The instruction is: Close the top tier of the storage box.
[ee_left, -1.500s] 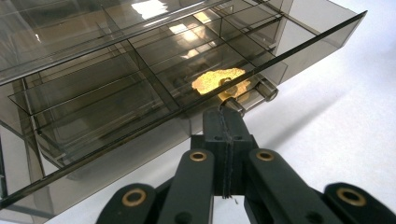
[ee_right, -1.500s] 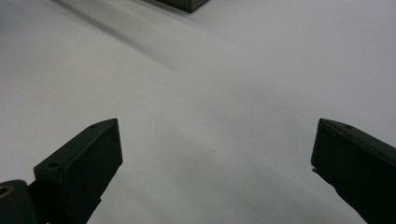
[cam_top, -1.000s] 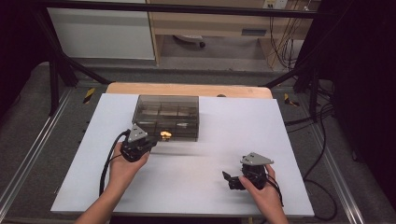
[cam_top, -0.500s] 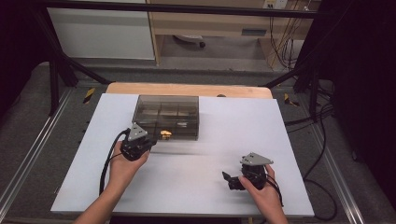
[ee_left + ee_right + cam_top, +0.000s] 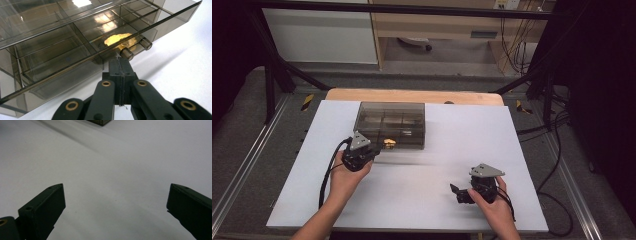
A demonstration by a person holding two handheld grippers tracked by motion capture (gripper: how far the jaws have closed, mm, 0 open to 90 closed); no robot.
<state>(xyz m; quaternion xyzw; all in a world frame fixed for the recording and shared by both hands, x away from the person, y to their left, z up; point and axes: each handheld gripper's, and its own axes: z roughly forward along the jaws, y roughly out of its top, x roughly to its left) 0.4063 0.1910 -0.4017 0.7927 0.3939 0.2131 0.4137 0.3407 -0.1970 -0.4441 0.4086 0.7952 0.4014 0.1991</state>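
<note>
The left gripper [image 5: 119,65], jaws pressed together and empty, noses the smoky plastic compartment box [image 5: 391,124] near the table's far edge: rigid, light, slippery; likely best gripped by its front latch knobs [image 5: 126,53].

High cam overhead, faces fwd/down; tool cams close, low; all share box [image 5: 391,125] [image 5: 75,45].

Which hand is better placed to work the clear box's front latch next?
Left. The left gripper has its fingers shut, tips right at the smoky clear box's front edge by the latch knobs. The right gripper sits open, apart from the box on the white tabletop.
</note>
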